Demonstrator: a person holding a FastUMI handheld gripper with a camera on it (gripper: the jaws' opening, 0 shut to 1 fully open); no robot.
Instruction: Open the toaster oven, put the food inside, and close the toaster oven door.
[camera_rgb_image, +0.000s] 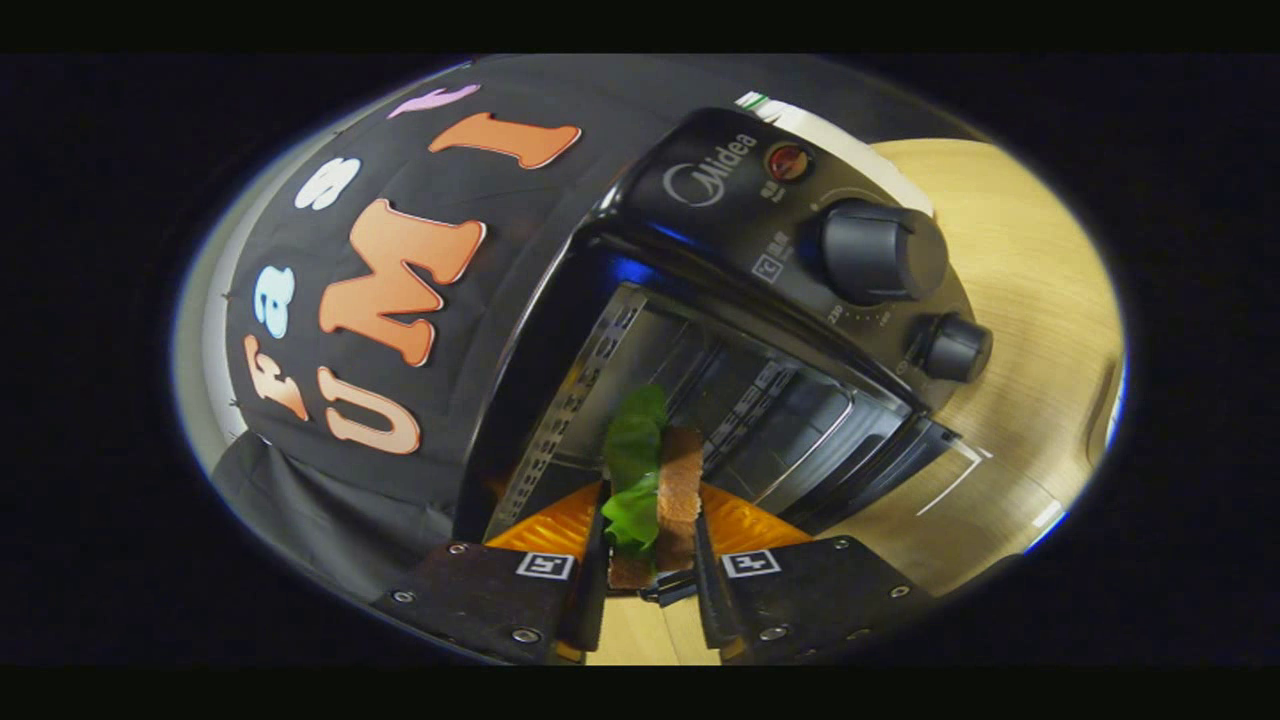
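A sandwich (655, 490) of brown bread with a green lettuce leaf stands on edge between my two fingers. My gripper (650, 545) is shut on it, one finger pressing each side. Just ahead sits the black toaster oven (740, 190), seen tilted in this view. Its glass door (880, 480) hangs open, swung down toward the wooden table. The sandwich's top reaches in front of the oven's open cavity (720, 390), where metal side walls and rack rails show. The oven's control panel carries two dark knobs (880, 250) and a red lamp (788, 162).
A light wooden table (1030, 300) carries the oven and stretches beyond its knob side. Black cloth (330, 480) hangs as a wall behind the oven. A white strip (840, 135) runs along the oven's far side.
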